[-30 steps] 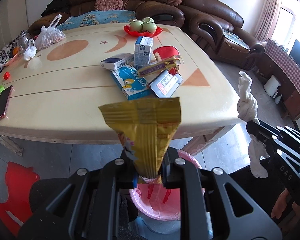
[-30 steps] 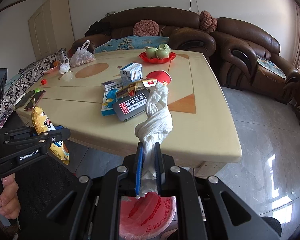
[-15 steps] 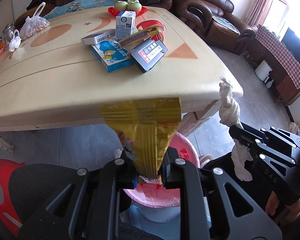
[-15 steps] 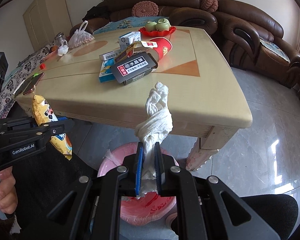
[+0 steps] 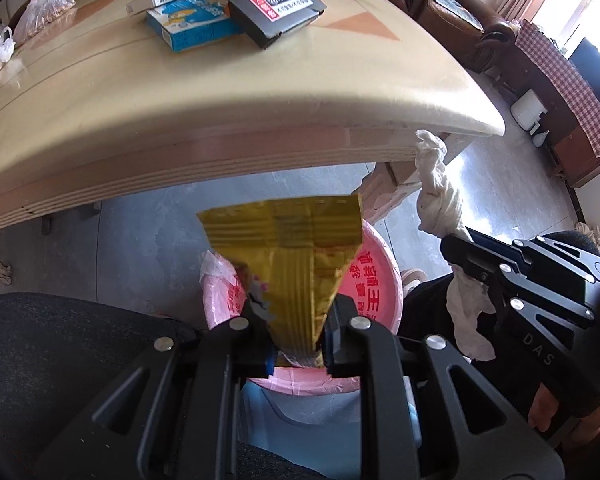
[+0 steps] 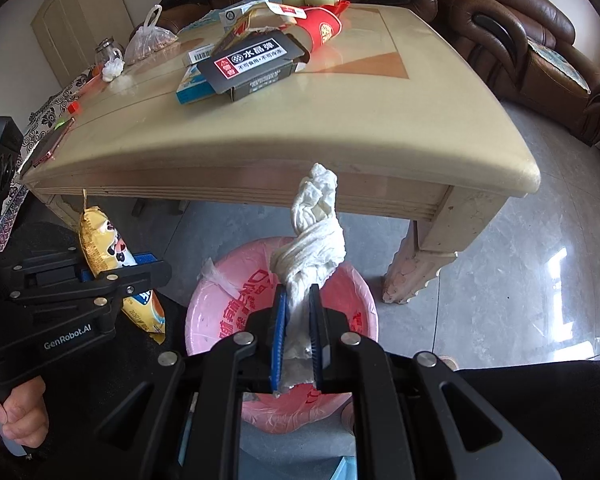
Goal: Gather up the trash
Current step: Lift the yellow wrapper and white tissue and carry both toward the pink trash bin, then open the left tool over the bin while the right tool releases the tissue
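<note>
My left gripper (image 5: 296, 320) is shut on a gold snack wrapper (image 5: 288, 256) and holds it over the pink-lined trash bin (image 5: 376, 280) on the floor below the table edge. My right gripper (image 6: 298, 320) is shut on a twisted white tissue (image 6: 312, 240) above the same bin (image 6: 356, 300). The wrapper also shows in the right wrist view (image 6: 104, 248), and the tissue in the left wrist view (image 5: 436, 196). Both grippers hang side by side in front of the table.
The beige table (image 6: 340, 132) holds a black box (image 6: 252, 64), a blue box (image 5: 188, 28), a red cup (image 6: 324, 28), a plastic bag (image 6: 148, 40) and a phone (image 6: 52, 144). Brown sofas (image 6: 500, 20) stand behind. Table leg (image 6: 420, 256) is right of the bin.
Both grippers have dropped from table-top height to below the table edge, carrying the wrapper and the tissue over the pink bin.
</note>
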Available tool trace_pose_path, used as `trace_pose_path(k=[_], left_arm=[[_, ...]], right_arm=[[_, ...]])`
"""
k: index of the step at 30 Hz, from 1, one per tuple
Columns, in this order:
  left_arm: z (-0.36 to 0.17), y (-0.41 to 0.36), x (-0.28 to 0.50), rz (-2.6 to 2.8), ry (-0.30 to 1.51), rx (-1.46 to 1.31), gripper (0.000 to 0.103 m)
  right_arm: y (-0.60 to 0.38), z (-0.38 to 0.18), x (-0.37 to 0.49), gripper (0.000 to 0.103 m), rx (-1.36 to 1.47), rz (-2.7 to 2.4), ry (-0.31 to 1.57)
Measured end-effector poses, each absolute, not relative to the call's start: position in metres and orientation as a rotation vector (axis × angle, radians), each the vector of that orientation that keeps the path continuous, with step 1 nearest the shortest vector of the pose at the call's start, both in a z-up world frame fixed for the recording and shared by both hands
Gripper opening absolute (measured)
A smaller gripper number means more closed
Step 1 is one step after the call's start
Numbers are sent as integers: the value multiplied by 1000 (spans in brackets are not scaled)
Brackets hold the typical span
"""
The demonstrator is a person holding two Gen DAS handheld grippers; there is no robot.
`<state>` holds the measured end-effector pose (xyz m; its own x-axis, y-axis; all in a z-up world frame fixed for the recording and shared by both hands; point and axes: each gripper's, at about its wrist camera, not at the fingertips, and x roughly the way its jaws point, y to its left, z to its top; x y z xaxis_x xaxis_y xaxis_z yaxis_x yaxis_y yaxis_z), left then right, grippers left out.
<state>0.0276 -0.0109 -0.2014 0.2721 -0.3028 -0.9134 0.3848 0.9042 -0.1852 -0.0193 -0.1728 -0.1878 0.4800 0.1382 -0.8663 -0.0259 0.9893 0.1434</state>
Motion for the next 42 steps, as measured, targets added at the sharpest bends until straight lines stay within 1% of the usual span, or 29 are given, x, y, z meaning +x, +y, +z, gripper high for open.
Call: trace_pose_path(k=[10,24,29,37,40,41,42], left_arm=[[-253,-25,39,-482,1347,74,17],[-321,-26,72,-489,1574,-38,17],[-339,-23,76,-465,1643,-62,17],[-357,-25,79,-419,1692,-18,17],[-359,-24,81,-414,1705,-20,21],[-360,-23,81,-406,1711,-12,28],[-361,-24,81,-404,1719,-4,38]], right_arm=[[-173,-230,-4,12,132,107,1162],[-175,-300,20,12,169,138,1321],[-167,-318,27,12,162,157,1373],[-165,-337,37,12,181,167,1432],[-167,-341,39,14,187,162,1447],[-167,-343,39,18,189,159,1453],[-167,-346,40,29,189,156,1458]])
